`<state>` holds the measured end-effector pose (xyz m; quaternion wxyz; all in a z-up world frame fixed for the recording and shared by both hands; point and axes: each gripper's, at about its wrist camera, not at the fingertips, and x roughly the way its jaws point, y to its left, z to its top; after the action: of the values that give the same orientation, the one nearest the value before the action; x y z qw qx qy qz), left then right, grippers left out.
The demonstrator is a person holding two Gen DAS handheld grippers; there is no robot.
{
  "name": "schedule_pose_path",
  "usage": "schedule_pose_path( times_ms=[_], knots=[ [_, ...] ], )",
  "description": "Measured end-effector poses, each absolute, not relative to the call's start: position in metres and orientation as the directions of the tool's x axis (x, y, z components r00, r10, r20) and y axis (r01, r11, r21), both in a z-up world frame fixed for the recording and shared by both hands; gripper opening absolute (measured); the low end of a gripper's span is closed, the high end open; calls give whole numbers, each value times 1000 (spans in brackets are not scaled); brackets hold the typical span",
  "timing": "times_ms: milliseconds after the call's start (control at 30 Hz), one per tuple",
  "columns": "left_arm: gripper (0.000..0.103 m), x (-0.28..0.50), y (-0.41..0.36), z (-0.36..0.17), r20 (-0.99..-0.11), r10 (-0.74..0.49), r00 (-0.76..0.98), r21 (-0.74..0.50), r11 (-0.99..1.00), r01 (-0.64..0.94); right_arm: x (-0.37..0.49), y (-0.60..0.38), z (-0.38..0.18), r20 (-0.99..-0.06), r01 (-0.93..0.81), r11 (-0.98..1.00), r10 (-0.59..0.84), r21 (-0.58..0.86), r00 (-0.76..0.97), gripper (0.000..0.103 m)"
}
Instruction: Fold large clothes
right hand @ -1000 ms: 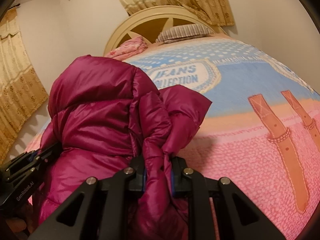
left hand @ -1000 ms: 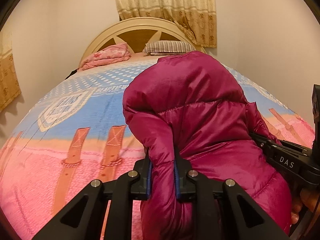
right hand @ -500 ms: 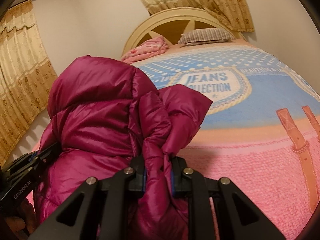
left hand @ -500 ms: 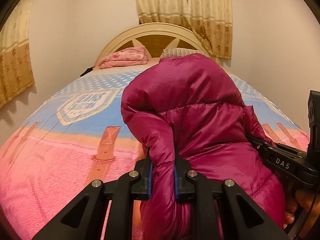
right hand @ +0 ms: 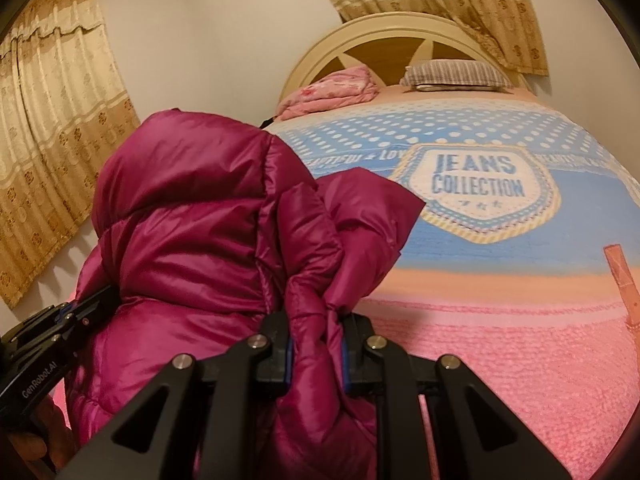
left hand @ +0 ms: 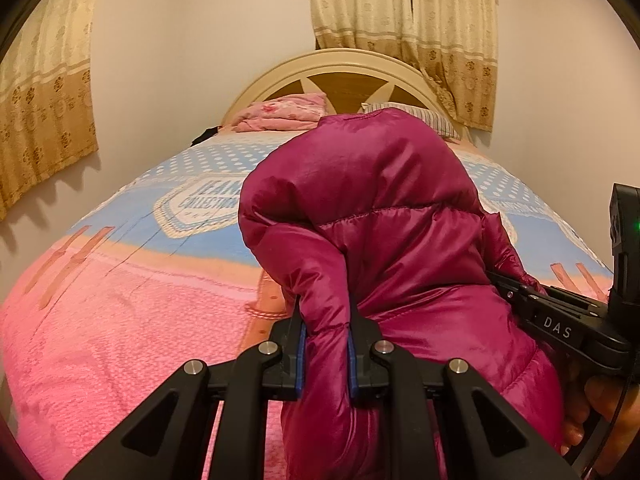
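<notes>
Clamped tight on a puffy fold of the jacket (left hand: pixel 384 216), my left claw (left hand: pixel 325 346) has its blue pads (left hand: pixel 301 356) pressing the magenta fabric from both sides, low in the middle of its own view. From there the jacket rises toward 12 o'clock as a quilted hump and spreads to 3 o'clock, where I see the right claw (left hand: pixel 516 286) biting into its far edge, with a hand (left hand: pixel 596 408) on that tool at about 4 o'clock.

On the right wrist camera, my right claw (right hand: pixel 316 354) is likewise closed on a bunched seam of the jacket (right hand: pixel 192 216), pads (right hand: pixel 289 360) squeezing the cloth. The bulk of the garment stands from 12 round to 9 o'clock of that claw, and the left tool pokes in at 8 o'clock, gripping the other side.

Between the two claws the jacket is held up over the near, pink end of the bed (right hand: pixel 520 360); whether its bottom edge touches the cover I cannot tell. Farther out at 12 o'clock the bedspread turns blue with a "JEANS COLLECTION" badge (right hand: pixel 476 192). Beyond lie a folded pink blanket (right hand: pixel 332 92), a striped pillow (right hand: pixel 456 74), a rounded headboard (left hand: pixel 340 64) and beige curtains (left hand: pixel 404 28).
</notes>
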<state>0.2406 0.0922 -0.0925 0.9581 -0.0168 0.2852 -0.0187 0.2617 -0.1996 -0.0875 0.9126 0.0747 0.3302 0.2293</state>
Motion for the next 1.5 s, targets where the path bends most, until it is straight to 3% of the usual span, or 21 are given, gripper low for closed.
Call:
schedule_pose_path(
  times_ms=[1133,1233,1500],
  knots=[
    [15,262,159,-136,-622,38,782,-58,994,-94,285,-113,-122,-660,-447,853,501,269,560,19],
    [18,265,161,-143,-629,41,776,-57,993,-99,288,-113,-130,-671,-438,857,494,270,553,19],
    [37,272,161,-159,-654,58,754,-48,992,-118,292,-112,-143,-694,-423,864,482,274,535,20]
  ],
)
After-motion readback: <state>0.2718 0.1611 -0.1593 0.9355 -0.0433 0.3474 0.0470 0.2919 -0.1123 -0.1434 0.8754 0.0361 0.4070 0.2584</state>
